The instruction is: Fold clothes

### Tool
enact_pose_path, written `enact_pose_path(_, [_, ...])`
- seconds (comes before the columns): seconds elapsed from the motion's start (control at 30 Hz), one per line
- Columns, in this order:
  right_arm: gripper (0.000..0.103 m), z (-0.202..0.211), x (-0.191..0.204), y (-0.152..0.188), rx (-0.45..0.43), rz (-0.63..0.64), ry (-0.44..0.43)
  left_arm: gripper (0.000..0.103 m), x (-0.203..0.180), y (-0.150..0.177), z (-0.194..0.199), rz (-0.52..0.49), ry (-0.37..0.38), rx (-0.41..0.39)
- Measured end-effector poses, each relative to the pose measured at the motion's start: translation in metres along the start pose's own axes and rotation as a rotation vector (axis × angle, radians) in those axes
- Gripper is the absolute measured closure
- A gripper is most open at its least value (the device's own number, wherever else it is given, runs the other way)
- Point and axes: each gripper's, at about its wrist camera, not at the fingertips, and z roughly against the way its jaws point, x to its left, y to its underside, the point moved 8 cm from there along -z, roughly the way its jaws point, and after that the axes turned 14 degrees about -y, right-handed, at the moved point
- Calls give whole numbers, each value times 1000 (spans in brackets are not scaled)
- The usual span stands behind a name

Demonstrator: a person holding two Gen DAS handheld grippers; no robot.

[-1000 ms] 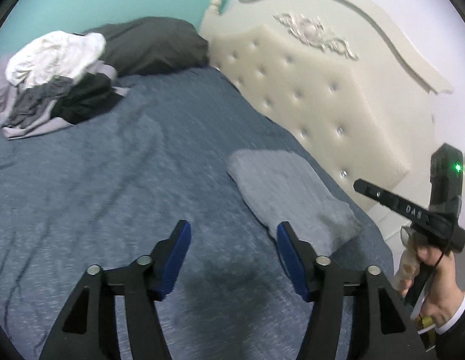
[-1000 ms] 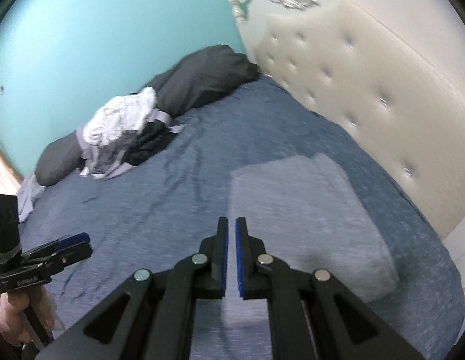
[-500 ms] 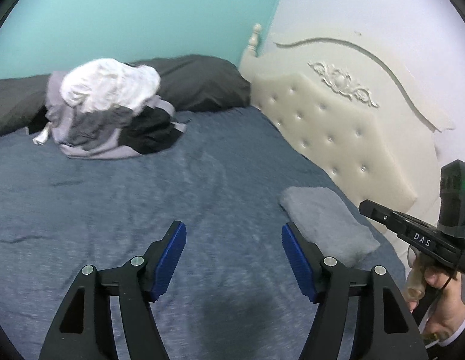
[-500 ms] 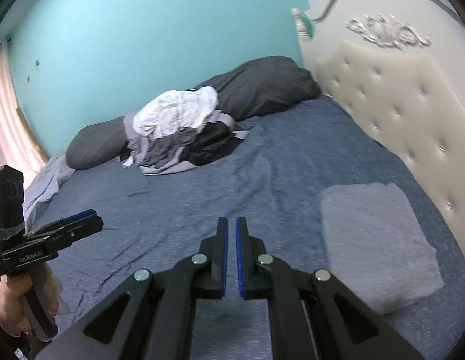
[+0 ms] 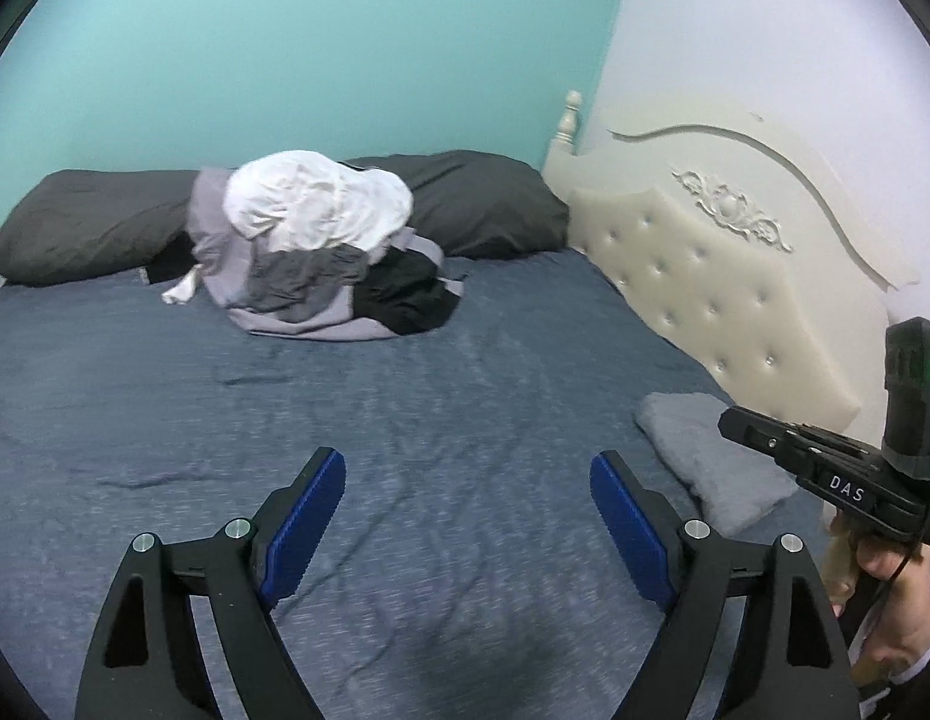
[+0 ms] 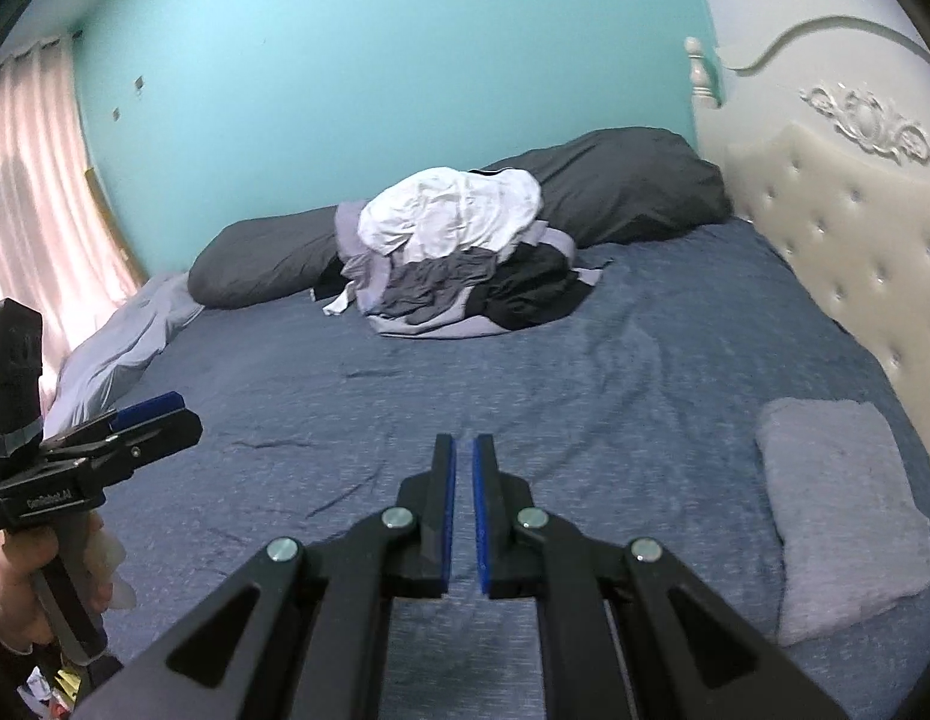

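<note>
Two blue-padded fingers of the left gripper [image 5: 467,516] stand wide apart, empty, over the bed [image 5: 405,396]. Clothes pile [image 5: 321,252] far, by pillows [image 5: 483,204]; folded grey garment [image 5: 705,450] right, possibly a towel.

Right wrist view: right gripper [image 6: 462,516] nearly closed, holding nothing.

bedspread [image 5: 405,420]: matt cloth; headboard [image 5: 705,288]: tufted padding; fingers [image 5: 627,516]: ribbed blue pads

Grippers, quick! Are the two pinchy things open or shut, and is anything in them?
Left gripper: open wide, holding nothing, above the blue bedspread.
Right gripper: nearly shut, a thin gap between its pads, nothing in it.
</note>
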Motion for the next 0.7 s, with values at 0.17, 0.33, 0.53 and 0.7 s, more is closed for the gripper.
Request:
enact_pose_path(0.17, [97, -16, 36, 1, 14, 26, -22, 8, 38, 2, 15, 19, -35, -8])
enact_pose_path(0.33, [89, -31, 72, 1, 27, 53, -44, 4, 72, 7, 31, 44, -76, -23])
enact_pose_path(0.53, [50, -40, 99, 2, 31, 73, -66, 0, 103, 11, 45, 62, -117, -34])
enact_pose_path(0.7, [43, -47, 119, 3, 33, 89, -83, 0, 126, 14, 54, 82, -144, -34])
